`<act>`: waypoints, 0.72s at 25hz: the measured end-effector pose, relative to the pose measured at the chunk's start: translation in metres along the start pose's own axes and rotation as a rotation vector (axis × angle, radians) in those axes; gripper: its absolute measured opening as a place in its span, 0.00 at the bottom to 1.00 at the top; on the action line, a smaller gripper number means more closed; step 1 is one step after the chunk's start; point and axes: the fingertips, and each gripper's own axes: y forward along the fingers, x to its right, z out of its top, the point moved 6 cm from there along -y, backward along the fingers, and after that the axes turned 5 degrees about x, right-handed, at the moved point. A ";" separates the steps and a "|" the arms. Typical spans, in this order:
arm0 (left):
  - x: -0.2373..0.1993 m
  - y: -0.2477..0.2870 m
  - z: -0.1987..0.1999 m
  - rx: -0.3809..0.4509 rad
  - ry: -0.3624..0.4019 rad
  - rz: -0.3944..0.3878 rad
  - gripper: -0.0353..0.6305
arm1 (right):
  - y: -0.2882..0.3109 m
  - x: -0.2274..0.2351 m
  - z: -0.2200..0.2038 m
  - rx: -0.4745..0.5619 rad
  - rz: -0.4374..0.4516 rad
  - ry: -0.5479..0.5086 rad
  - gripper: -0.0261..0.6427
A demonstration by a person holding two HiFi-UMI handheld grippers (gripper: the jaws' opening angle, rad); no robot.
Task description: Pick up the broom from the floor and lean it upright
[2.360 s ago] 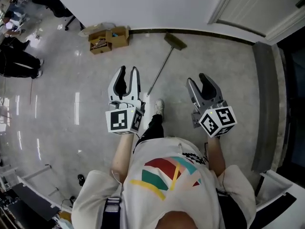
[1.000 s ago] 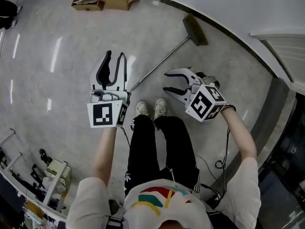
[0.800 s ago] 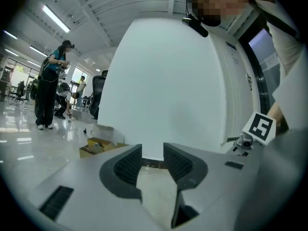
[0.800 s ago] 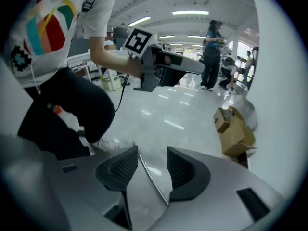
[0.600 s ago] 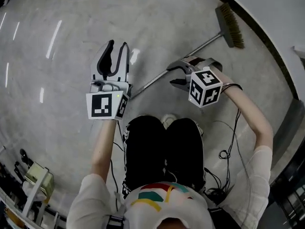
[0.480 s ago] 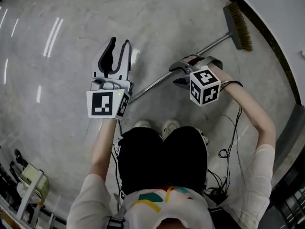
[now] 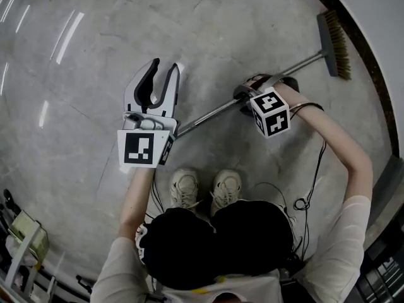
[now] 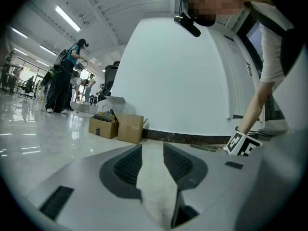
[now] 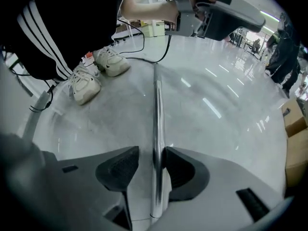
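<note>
The broom lies flat on the grey floor; its metal handle (image 7: 208, 114) runs up-right to the bristle head (image 7: 335, 36) near the wall. My right gripper (image 7: 243, 94) is down at the handle's middle, its jaws either side of it. In the right gripper view the handle (image 9: 158, 105) touches the right pad, with a gap to the left pad; the right gripper (image 9: 151, 157) is open. My left gripper (image 7: 163, 74) hovers open and empty just left of the handle's near end. In the left gripper view the left gripper (image 8: 152, 150) holds nothing.
The person's two white shoes (image 7: 203, 189) stand just behind the handle's near end. A dark skirting strip and white wall (image 7: 379, 17) curve along the right. Cardboard boxes (image 8: 118, 126) sit by the wall, and people (image 8: 65, 76) stand far off.
The person has bent low. My right gripper has dropped to the floor and now straddles the broom handle. The left gripper has stayed open near the handle's near end.
</note>
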 end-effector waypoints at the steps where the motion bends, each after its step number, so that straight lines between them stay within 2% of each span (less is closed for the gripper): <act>1: 0.000 0.001 0.001 -0.001 0.002 0.001 0.30 | 0.001 0.002 0.000 0.004 0.003 0.005 0.32; 3: 0.000 0.007 0.005 0.003 0.011 0.002 0.30 | 0.000 0.010 -0.003 0.021 0.001 0.026 0.22; 5: 0.001 0.018 0.011 0.010 0.021 0.005 0.30 | -0.002 0.015 -0.006 0.026 0.009 0.042 0.17; 8: -0.001 0.030 0.025 0.015 0.023 0.011 0.30 | -0.008 0.018 -0.006 0.054 -0.018 0.063 0.17; 11: -0.015 0.041 0.051 0.024 0.062 0.024 0.30 | -0.035 0.037 0.001 0.132 -0.115 0.126 0.17; 14: -0.041 0.044 0.104 0.087 0.112 0.083 0.30 | -0.075 0.062 0.015 0.197 -0.203 0.195 0.17; 18: -0.068 0.032 0.198 0.219 0.171 0.192 0.30 | -0.147 0.091 0.025 0.284 -0.351 0.326 0.17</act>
